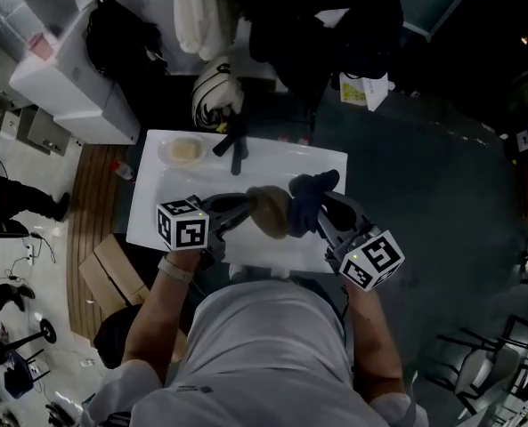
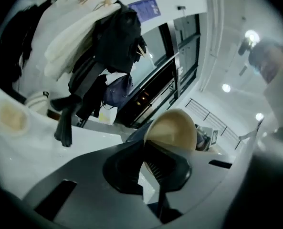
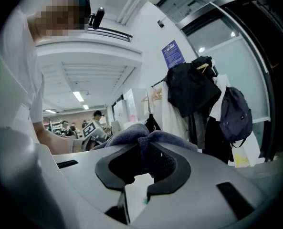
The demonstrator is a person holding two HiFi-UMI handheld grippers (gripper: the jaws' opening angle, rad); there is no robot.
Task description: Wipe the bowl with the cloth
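A tan bowl (image 1: 270,210) hangs tilted above the white table (image 1: 272,160), with my left gripper (image 1: 243,210) shut on its rim. In the left gripper view the bowl (image 2: 172,129) stands just past the jaws, its rim pinched between them. My right gripper (image 1: 320,212) is shut on a dark blue cloth (image 1: 310,196), which sits bunched against the bowl's right side. In the right gripper view the cloth (image 3: 141,136) bulges over the closed jaws, and the left gripper's marker cube (image 3: 91,129) shows beyond it.
A second pale bowl (image 1: 184,150) rests at the table's far left corner. A dark tool (image 1: 234,146) lies near the far edge. Coats and bags (image 1: 317,25) hang behind the table. Cardboard boxes (image 1: 112,274) sit on the floor at the left.
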